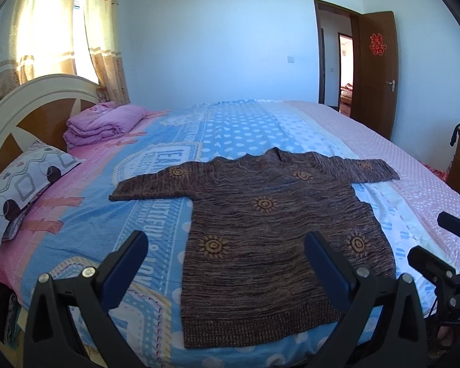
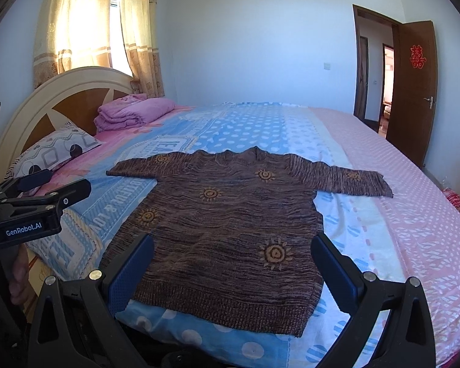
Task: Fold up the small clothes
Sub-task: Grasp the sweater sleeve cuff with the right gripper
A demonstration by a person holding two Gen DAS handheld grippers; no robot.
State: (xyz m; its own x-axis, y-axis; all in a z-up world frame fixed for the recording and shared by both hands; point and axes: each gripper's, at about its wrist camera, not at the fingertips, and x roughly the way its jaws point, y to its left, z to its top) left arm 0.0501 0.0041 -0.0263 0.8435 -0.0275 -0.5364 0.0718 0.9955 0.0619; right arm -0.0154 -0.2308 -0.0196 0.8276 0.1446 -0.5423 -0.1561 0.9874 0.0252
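1. your brown sweater (image 1: 269, 230) lies flat on the bed (image 1: 413, 184), sleeves spread, hem at the near edge.
2. your left gripper (image 1: 226, 263) and right gripper (image 2: 233, 263) hover above the hem, jaws wide apart, holding nothing.
3. bare sheet flanks both sleeves.

This was a home bedroom: a wide bed (image 1: 398, 159) with a curved headboard (image 1: 30, 104), a patterned pillow (image 1: 27, 181) and a folded pink quilt (image 1: 104, 124) stood under a curtained window (image 1: 55, 30), with a brown wooden door (image 1: 380, 76) open onto another room.
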